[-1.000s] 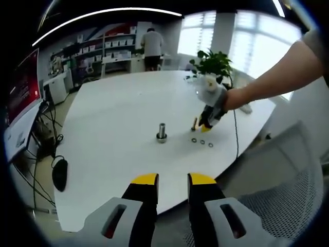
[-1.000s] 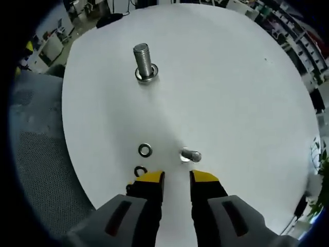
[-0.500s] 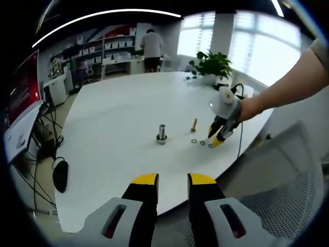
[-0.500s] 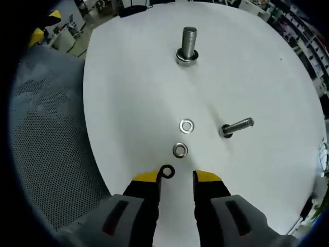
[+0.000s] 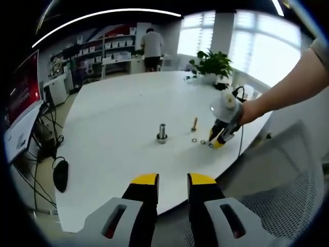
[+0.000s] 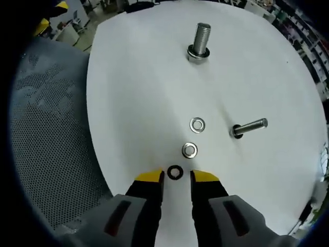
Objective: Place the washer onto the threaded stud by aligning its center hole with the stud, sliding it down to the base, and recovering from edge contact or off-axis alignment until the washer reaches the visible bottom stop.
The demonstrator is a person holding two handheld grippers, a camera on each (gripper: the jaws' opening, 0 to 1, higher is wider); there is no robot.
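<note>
Left gripper view, left to right: red-lit screen [image 5: 23,85] at the far edge; cables and a black mouse-like object [image 5: 60,175] on the floor beside the white table [image 5: 113,128]. Shelving and a standing person [image 5: 152,47] at the back of the room. Near the table's middle, an upright threaded stud [image 5: 162,133] on its wide base. Just right of it a smaller bolt [image 5: 194,124], then a short row of washers [image 5: 195,140] on the tabletop. Potted plant [image 5: 213,64] at the table's far edge before bright windows. Right tongs [image 5: 216,142] tipped down at the right end of the washer row, held by a hand [image 5: 241,110] with a bare forearm reaching in from the right. Mesh chair [image 5: 288,206] at lower right. Left tongs [image 5: 172,180] low in the foreground, yellow tips parted by a narrow gap, empty, well short of the stud.

Right gripper view, left to right: mesh chair seat [image 6: 46,149] off the table edge [image 6: 95,154]. Right tongs [image 6: 176,177] slightly parted, yellow tips flanking a dark washer [image 6: 175,172] that lies flat on the table; contact with the tips not discernible. Beyond it, two silvery washers in line: nearer one [image 6: 189,150], farther one [image 6: 197,124]. Upright threaded stud [image 6: 200,41] well beyond them, a ring at its base. Smaller bolt [image 6: 249,127] to the right, leaning in this view.
</note>
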